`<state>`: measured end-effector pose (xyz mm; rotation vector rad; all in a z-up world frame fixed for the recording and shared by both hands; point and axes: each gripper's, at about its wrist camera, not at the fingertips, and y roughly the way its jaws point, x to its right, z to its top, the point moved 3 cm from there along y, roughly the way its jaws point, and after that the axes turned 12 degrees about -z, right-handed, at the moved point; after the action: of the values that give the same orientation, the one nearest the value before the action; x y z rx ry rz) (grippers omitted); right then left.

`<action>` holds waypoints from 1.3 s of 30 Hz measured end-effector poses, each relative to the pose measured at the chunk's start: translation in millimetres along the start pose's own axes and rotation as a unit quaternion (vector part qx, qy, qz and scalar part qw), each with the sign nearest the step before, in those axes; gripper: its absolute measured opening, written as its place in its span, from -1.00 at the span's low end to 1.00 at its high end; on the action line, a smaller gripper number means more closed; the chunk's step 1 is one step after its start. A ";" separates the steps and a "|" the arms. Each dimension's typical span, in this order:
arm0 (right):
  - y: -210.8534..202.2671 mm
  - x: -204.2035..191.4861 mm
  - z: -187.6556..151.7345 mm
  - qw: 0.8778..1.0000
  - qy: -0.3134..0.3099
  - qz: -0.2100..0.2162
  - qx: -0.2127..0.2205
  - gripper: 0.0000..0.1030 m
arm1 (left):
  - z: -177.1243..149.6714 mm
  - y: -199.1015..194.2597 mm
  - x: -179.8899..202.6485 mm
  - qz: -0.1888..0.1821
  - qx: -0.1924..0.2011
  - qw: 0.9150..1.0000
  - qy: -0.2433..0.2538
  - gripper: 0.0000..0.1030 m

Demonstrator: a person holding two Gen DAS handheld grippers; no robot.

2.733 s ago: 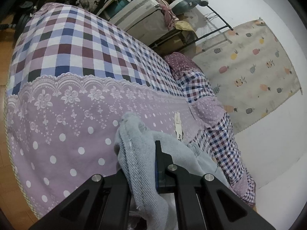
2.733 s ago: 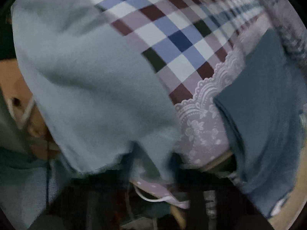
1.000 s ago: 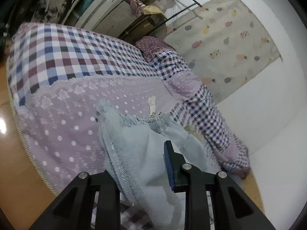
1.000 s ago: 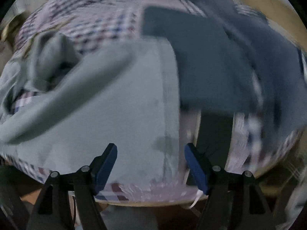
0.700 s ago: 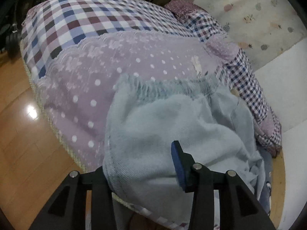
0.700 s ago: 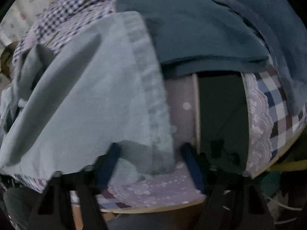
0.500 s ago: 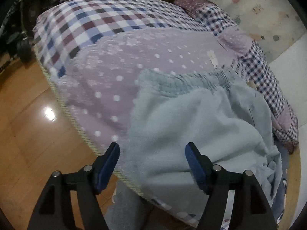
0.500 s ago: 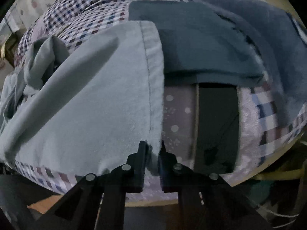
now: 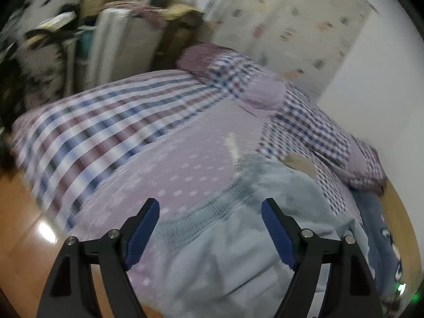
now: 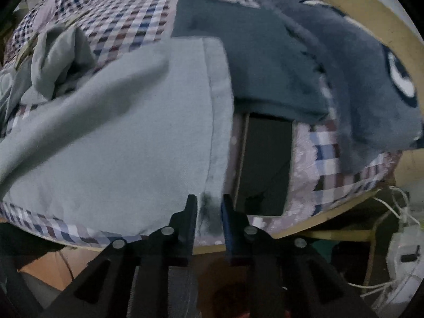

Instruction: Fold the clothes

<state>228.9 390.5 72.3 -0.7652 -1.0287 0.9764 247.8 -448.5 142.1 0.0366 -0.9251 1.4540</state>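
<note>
Pale blue-grey shorts now lie spread on the bed, elastic waistband toward the middle of the mattress, hem at the near edge. A moment ago the left gripper was clamped on the waistband and held it up; it has since let go, and its jaws are opening wide, with nothing between the pads, only cloth lying below them. The left-wrist view is smeared with motion, so fine detail is lost.

Right gripper: half a second back it was pinched tight on the hem corner; its jaws are now opening. The hem sits in the narrow gap, but I judge the pads no longer press it.

Beside the hem lies a dark phone, partly under a folded teal garment; a grey-blue plush toy sits further right.

Reading: lay-flat step done, both tools releasing. Next comes the first fold. Risk: the near edge overhangs the mattress and may slip.
</note>
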 end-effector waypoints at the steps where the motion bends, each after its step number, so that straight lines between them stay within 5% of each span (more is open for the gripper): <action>1: -7.3 0.5 -0.4 1.000 0.008 -0.003 0.008 -0.37 | 7.1 9.2 8.8 -0.010 -0.006 1.000 0.012 0.61; 3: -26.7 7.2 13.1 0.999 0.020 0.000 0.031 -0.11 | 18.3 33.1 25.8 -0.030 -0.021 0.999 0.030 0.61; 14: -119.7 -22.9 81.6 0.988 0.009 0.036 0.148 0.12 | 71.3 192.0 76.1 -0.101 -0.109 0.988 0.039 0.61; 23: -132.3 -73.3 130.2 0.981 -0.006 0.091 0.172 0.15 | 80.7 315.7 40.5 -0.073 -0.201 0.976 -0.030 0.61; 32: -109.5 -120.9 176.3 0.973 -0.023 0.133 0.188 0.17 | 73.8 357.6 40.1 -0.101 -0.252 0.962 -0.028 0.55; 37: -98.7 -146.4 187.9 0.970 -0.037 0.147 0.188 0.17 | 82.5 349.5 40.6 -0.120 -0.240 0.963 -0.037 0.06; 39: -96.6 -151.9 188.8 0.970 -0.042 0.148 0.190 0.17 | 82.5 343.8 42.8 -0.143 -0.235 0.961 -0.038 0.05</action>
<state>50.6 227.2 170.1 -0.5689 -0.7768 1.4264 -91.9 -396.4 48.6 -0.1221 -1.2554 0.9458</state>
